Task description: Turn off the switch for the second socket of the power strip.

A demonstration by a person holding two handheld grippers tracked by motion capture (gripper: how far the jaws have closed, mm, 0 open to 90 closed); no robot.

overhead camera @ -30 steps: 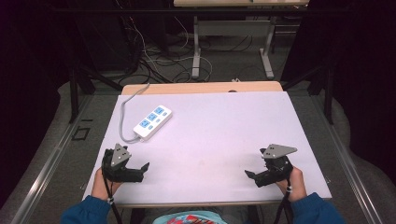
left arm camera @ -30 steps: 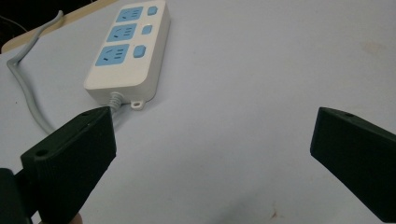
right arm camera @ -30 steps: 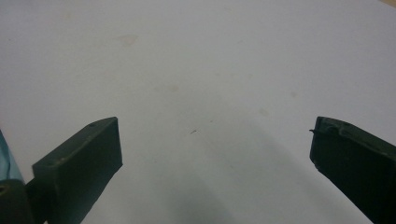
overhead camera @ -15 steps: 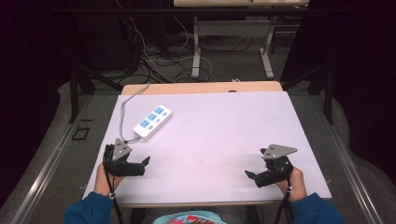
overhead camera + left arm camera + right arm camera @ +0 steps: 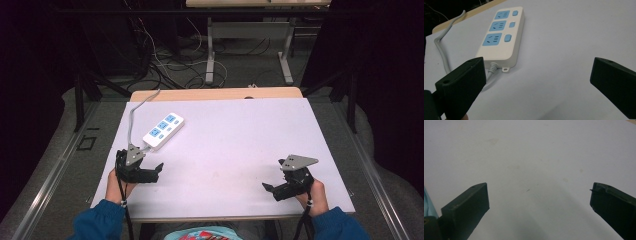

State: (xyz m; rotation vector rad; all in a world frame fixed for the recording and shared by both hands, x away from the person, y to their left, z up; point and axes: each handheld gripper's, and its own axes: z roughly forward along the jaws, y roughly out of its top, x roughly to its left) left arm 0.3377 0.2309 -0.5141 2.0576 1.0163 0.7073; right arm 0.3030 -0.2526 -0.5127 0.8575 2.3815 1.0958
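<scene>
A white power strip (image 5: 163,131) with three blue sockets lies on the white table (image 5: 240,135) at the back left, and its grey cable (image 5: 133,117) runs off the far edge. My left gripper (image 5: 154,174) is open just in front of the strip's cable end, jaws pointing right. In the left gripper view the power strip (image 5: 501,37) lies beyond the left gripper (image 5: 537,75), with its cable (image 5: 441,50) passing behind the left jaw. My right gripper (image 5: 271,190) is open near the front right of the table. The right gripper (image 5: 539,197) has bare table between its jaws.
A wooden strip (image 5: 215,94) edges the table's far side. Beyond it are a desk's metal legs (image 5: 212,50) and loose cables on the floor (image 5: 165,65). Blue sleeves (image 5: 100,220) enter from the bottom edge.
My left gripper has moved a little forward, closer to the power strip's cable end. The right gripper has stayed put.
</scene>
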